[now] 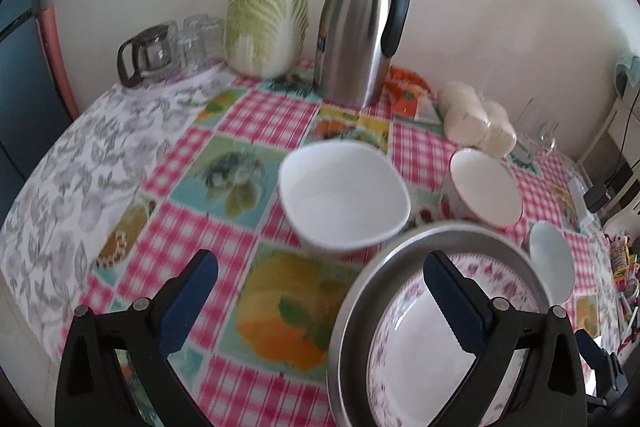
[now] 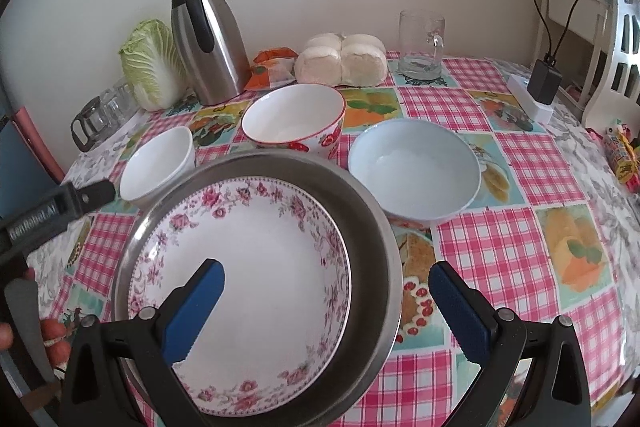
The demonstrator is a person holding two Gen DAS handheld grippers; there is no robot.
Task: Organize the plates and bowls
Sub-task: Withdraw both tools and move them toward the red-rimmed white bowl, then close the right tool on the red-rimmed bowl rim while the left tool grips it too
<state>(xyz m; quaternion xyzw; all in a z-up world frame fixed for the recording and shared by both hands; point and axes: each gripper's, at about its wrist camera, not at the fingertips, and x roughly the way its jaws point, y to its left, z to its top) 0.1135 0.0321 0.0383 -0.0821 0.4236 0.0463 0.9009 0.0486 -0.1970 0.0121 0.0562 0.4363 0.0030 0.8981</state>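
- We see the left gripper (image 1: 320, 287) with its blue fingers spread wide and nothing between them; one finger hangs over the checked cloth (image 1: 248, 115), the other over the floral plate (image 1: 420, 359).
- The right gripper (image 2: 326, 301) is likewise wide open and empty, one finger above the plate (image 2: 256, 259), the other above the cloth (image 2: 520, 227) just beside the steel pan (image 2: 372, 227).
- The plate lies inside the pan (rim visible all round in the right view).
- Behind the pan we find three bowls in a row: a small white bowl (image 2: 158, 167) touching or nearly touching the pan's far-left rim, a strawberry bowl (image 2: 294, 119) in the middle, a pale blue bowl (image 2: 414, 175) to the right.
- In the left view, the white bowl (image 1: 344, 195) sits just ahead of the left gripper.
- Along the wall stand a cabbage (image 2: 152, 63), a steel flask (image 2: 208, 39), an orange packet (image 2: 272, 67), bagged buns (image 2: 342, 61) and a glass mug (image 2: 422, 45).
- At the far-left corner we make out a glass pot (image 1: 148, 51).
- A hand (image 2: 52, 339) shows at the lower left of the right view.
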